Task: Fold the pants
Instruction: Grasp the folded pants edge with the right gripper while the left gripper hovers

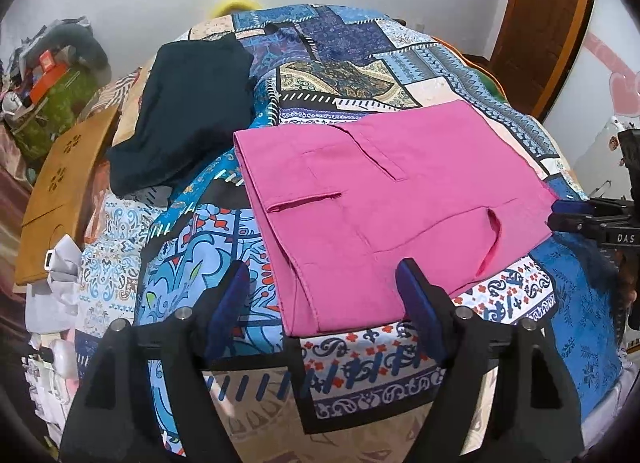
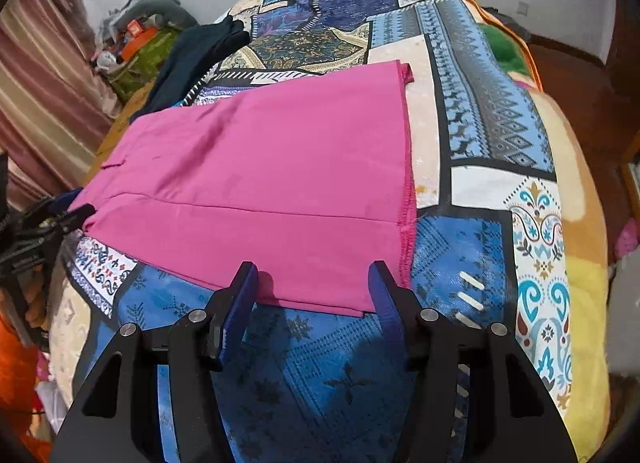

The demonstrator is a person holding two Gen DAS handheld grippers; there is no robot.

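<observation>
Pink pants (image 1: pixel 384 199) lie flat on a patterned blue quilt (image 1: pixel 360 375), folded lengthwise. In the left wrist view their waist end with pockets faces me. My left gripper (image 1: pixel 322 285) is open just above the quilt, and the near waist corner lies between its blue fingers (image 1: pixel 230 295) untouched. In the right wrist view the pants' legs (image 2: pixel 256 167) stretch toward the hems at the right. My right gripper (image 2: pixel 312 283) stands open over the near leg edge, its pads apart from the cloth. Each gripper also shows in the other's view: the right gripper (image 1: pixel 564 215) and the left gripper (image 2: pixel 76 213).
A dark folded garment (image 1: pixel 188 111) lies on the quilt beyond the pants to the left. A wooden board (image 1: pixel 64 191) and a pile of clutter (image 1: pixel 48 75) sit off the bed's left side. A yellow blanket (image 2: pixel 580 263) edges the right side, and a brown door (image 1: pixel 548 23) stands behind.
</observation>
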